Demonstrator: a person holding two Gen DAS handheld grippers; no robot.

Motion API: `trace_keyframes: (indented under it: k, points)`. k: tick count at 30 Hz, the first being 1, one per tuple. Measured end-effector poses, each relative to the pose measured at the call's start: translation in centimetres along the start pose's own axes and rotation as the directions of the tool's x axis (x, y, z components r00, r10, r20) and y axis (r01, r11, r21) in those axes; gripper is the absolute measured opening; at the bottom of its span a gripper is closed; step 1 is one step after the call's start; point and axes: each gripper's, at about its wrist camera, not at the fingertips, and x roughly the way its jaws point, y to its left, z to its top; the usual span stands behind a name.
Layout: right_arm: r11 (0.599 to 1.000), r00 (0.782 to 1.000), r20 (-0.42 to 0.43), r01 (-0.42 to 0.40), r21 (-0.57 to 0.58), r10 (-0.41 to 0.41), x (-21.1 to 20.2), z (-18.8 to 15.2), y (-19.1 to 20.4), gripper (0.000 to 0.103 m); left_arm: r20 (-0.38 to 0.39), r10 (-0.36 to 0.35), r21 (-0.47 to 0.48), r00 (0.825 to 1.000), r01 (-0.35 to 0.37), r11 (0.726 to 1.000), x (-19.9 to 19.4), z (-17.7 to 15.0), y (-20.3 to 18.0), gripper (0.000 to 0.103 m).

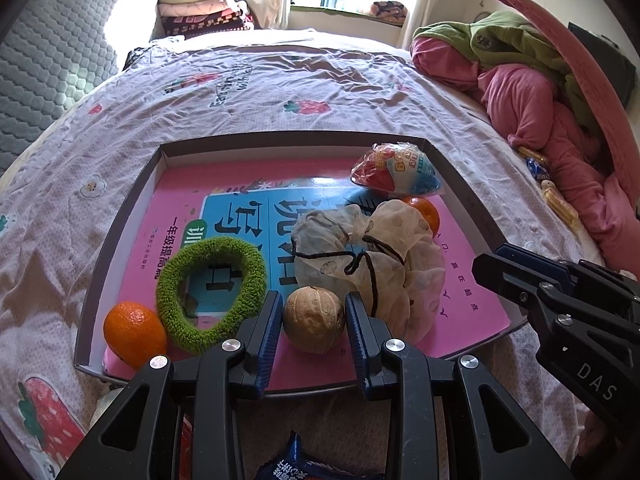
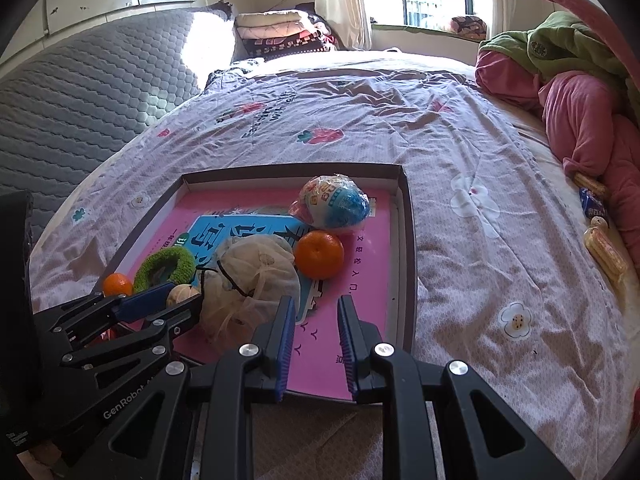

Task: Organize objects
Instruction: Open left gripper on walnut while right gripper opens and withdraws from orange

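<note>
Left gripper (image 1: pixel 314 320): we see its jaws part-open, pads flanking the walnut (image 1: pixel 314 319), contact unclear | right gripper (image 2: pixel 316 344): closed to its narrowest, empty, over pink book (image 2: pixel 360 280) | tray (image 1: pixel 120 240): tangerine (image 1: pixel 134 332) at 9 o'clock of walnut, mesh pouch (image 1: pixel 384 248) at 1 o'clock.

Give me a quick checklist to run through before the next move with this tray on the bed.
1. Walnut between left fingers: ok, the pads seem to touch both sides.
2. Walnut lifted off book: cannot tell.
3. Right gripper empty: ok.
4. Mesh bag clear of walnut: not ok, it lies right beside it.
5. Tray flat on bed: ok.
</note>
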Motion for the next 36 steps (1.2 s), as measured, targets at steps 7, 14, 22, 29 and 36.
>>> trace_keyframes:
  k: [7,14,22,29,36]
  points:
    - [1.0,1.0,-0.003,-0.002,-0.005,0.002,0.02,-0.13,0.07,0.022,-0.008,0.001,0.008,1.0,-0.001,1.0,0.2,-0.22,-0.12,0.033]
    - [1.0,1.0,-0.011,-0.001,-0.008,0.001,0.0,-0.31,0.14,0.022,-0.012,0.001,0.019,1.0,0.0,1.0,0.12,-0.32,-0.19,0.033]
    - [1.0,1.0,-0.012,-0.001,-0.011,0.001,-0.27,-0.47,0.17,0.022,-0.019,-0.001,0.016,1.0,0.001,1.0,-0.15,-0.5,-0.01,0.033]
    - [1.0,1.0,-0.007,-0.002,-0.005,0.002,-0.67,-0.73,0.08,0.022,-0.019,-0.001,0.034,1.0,0.002,0.999,-0.4,-0.84,-0.16,0.033]
    - [1.0,1.0,-0.002,-0.006,-0.003,0.006,-0.92,-0.62,-0.04,0.022,-0.021,-0.007,0.022,1.0,0.007,1.0,-0.55,-0.99,0.36,0.039]
